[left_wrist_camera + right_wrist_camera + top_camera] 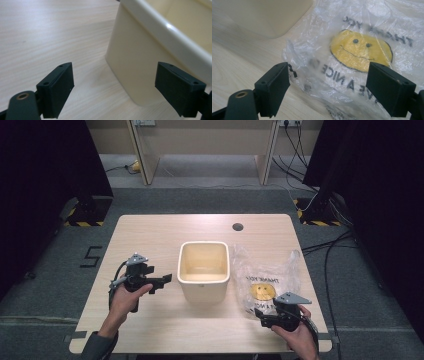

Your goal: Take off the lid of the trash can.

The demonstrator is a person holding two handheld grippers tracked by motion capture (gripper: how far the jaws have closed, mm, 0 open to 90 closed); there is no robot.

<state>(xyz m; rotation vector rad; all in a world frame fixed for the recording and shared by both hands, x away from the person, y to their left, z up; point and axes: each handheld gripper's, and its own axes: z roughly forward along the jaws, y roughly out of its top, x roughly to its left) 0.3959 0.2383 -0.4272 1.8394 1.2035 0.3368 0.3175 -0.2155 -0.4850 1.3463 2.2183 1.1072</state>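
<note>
Cream bin (204, 270) stands upright, mouth up, beside flat-lying bag (267, 282).

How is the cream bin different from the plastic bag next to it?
The bin is stiff, opaque cream and stands upright with its top open; the bag is thin, clear, crumpled and lies flat. The bag bears a yellow smiley and black lettering; the bin is plain. Both rest on the table.

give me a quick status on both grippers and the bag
Left gripper open beside cream bin. Right gripper open at smiley plastic bag, not gripping. Bag flat on table, nothing in the way.
</note>
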